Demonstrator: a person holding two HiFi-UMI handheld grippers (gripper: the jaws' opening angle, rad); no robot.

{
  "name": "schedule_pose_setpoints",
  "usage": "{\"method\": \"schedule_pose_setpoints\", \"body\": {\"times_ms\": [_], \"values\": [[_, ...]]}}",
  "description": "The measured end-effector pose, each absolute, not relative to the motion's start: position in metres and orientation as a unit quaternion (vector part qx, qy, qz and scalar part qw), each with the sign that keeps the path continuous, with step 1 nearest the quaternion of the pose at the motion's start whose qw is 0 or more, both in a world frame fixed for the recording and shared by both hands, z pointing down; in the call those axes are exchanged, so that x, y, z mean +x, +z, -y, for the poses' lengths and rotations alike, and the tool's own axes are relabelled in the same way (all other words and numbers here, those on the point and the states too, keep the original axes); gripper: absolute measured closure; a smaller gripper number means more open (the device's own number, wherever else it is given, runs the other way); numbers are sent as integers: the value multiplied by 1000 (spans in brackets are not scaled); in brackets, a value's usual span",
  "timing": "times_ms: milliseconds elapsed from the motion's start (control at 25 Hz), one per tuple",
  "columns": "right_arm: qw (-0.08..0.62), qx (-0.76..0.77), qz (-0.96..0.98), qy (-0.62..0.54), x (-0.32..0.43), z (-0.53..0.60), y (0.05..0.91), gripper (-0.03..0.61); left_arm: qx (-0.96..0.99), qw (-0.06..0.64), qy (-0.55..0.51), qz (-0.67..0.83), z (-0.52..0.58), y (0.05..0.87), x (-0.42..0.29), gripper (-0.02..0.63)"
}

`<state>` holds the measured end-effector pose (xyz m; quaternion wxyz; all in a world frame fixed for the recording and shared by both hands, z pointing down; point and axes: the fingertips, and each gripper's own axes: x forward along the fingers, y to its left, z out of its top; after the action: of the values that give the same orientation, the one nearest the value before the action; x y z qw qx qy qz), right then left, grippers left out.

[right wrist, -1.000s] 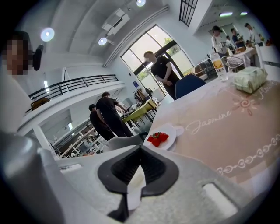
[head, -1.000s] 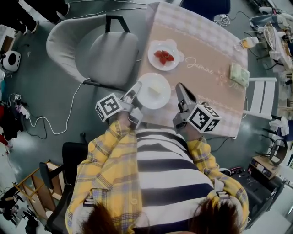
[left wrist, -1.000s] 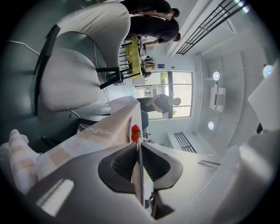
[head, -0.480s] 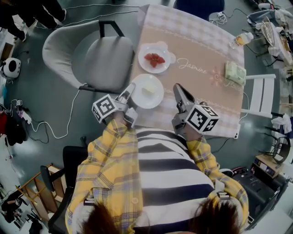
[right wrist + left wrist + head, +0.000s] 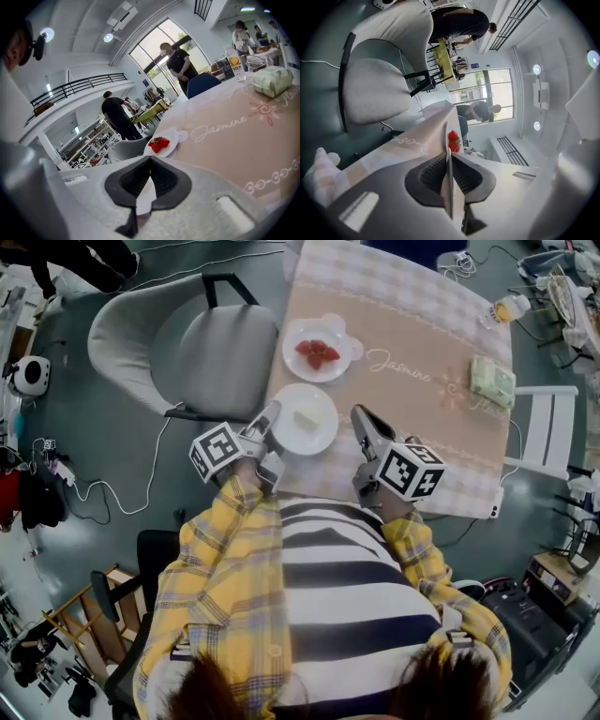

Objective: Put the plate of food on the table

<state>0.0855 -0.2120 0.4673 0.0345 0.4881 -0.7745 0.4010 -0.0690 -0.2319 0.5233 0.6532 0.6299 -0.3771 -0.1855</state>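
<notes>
A white plate [image 5: 314,427] with a pale piece of food [image 5: 306,416] is at the near left corner of the table [image 5: 422,427]. My left gripper [image 5: 272,418] is shut on its left rim; in the left gripper view the rim [image 5: 448,143] runs as a thin white edge out between the jaws [image 5: 447,157]. I cannot tell whether the plate rests on the cloth. My right gripper [image 5: 358,416] is shut just right of the plate, apart from it; the right gripper view [image 5: 150,159] shows nothing past its tips.
A second plate with strawberries [image 5: 317,352] [image 5: 160,143] [image 5: 453,140] lies just beyond. A green packet [image 5: 492,382] [image 5: 272,79] sits at the table's right. A grey armchair [image 5: 187,343] stands left of the table, a white chair [image 5: 544,432] right. People stand in the background.
The head view shifted slightly. The plate and both grippers keep nearly the same place relative to the strawberry plate; the left gripper still holds the rim.
</notes>
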Motion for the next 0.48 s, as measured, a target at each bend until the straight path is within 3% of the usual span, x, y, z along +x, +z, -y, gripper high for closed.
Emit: {"method": "schedule_pose_setpoints", "body": {"times_ms": [360,480], "values": [[30,476,774,417,82,210,474,580,672,635,-63,377,228,527,-63,593],[27,477,773,417,86,210,474,581,699,608,-6,376,227,530,-61,543]]}}
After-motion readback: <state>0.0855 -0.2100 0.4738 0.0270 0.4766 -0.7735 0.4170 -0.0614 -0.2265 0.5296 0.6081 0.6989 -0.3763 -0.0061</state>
